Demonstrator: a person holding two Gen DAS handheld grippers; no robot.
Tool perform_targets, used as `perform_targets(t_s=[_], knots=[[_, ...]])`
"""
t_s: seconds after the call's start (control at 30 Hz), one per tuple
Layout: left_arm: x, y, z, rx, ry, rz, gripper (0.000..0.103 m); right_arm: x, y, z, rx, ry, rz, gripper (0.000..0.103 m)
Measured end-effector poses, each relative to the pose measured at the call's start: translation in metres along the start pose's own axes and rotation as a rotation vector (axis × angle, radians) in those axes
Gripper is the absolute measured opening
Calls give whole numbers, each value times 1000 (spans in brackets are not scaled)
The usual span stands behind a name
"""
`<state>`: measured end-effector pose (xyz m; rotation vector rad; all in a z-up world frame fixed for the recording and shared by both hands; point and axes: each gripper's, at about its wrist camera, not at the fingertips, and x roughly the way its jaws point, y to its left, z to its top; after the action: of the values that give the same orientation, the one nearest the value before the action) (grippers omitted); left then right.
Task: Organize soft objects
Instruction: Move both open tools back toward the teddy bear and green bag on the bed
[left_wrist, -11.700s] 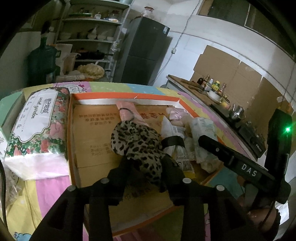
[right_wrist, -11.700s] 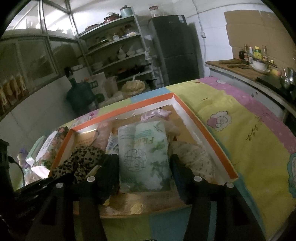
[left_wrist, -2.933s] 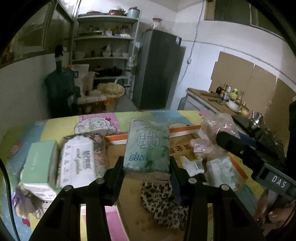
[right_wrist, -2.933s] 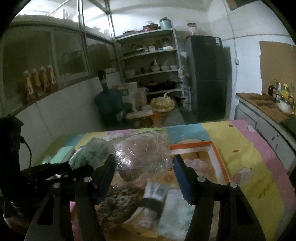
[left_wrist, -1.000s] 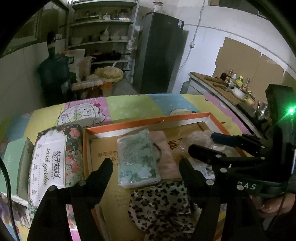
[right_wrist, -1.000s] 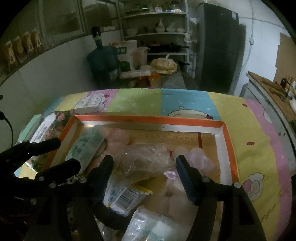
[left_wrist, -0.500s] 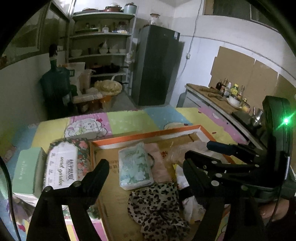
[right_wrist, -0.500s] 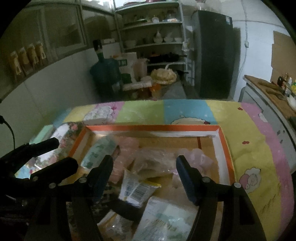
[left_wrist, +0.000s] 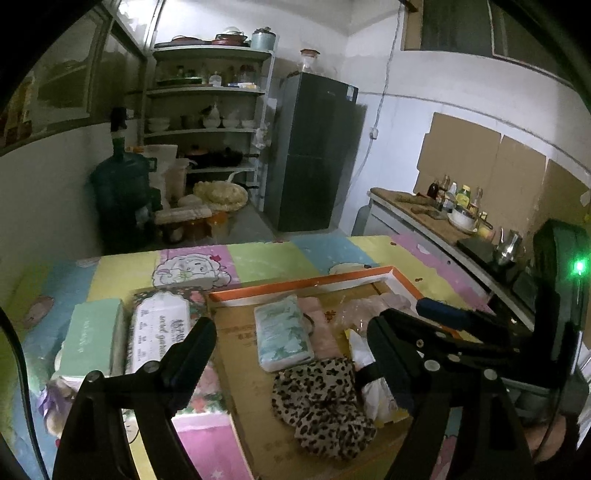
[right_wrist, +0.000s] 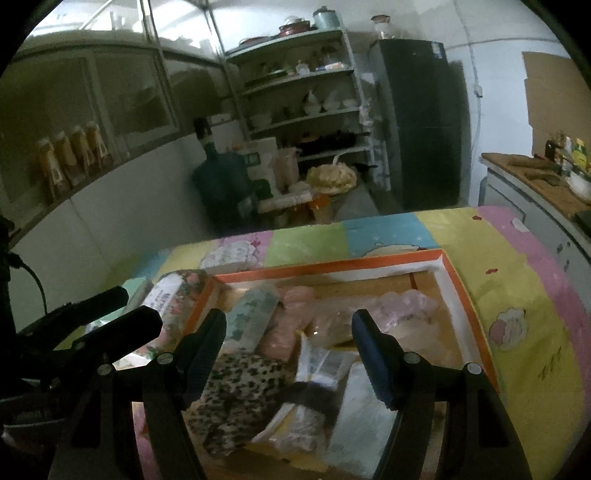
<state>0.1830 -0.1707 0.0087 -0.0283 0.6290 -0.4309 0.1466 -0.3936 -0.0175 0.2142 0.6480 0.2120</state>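
Left gripper (left_wrist: 291, 354) fingers spread, nothing held; green tissue pack (left_wrist: 282, 332) lies in the orange-rimmed box (left_wrist: 317, 282) just ahead between them, long axis pointing away. Right gripper (right_wrist: 288, 339) also released and empty, over the bagged items; left is nearer.

Patchwork cartoon mat (left_wrist: 266, 258): orange-rimmed box (left_wrist: 314, 283), floral tissue pack (left_wrist: 162, 332), green pack (left_wrist: 92, 336).

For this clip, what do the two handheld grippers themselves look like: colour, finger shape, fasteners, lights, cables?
Both are matte black plastic. The left gripper has two angular fingers with silver screw heads. The right gripper matches it, but its right-hand finger carries a dark blue pad. In the left wrist view, the right gripper's boxy body shows a lit green light. A thin black cable loops at the right wrist view's left edge.
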Motion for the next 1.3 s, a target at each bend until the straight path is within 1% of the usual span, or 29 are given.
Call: perform_targets(t_s=[0.3,0.47,0.53,0.63,0.83,1.03,1.3], knots=[[-26,13,-8,-11,-42,28,83,-21,22,-22,66,-62,15,72],[-38,20,-13,-11,-58,37,83,-28,33,-33,100,-92,4,72],[-44,24,-16,-16,-67,41,83,-32,37,-37,116,-114,-21,72],[-54,31,-20,-30,-83,47,84,-36,42,-40,114,-123,-60,72],[-66,52,-28,-53,-89,85,83,-36,55,-46,112,-108,-35,72],[-76,80,-40,-76,-86,150,83,-25,80,-51,91,-89,0,72],[-92,125,-57,-136,-88,226,83,-8,115,-55,46,-55,36,72]])
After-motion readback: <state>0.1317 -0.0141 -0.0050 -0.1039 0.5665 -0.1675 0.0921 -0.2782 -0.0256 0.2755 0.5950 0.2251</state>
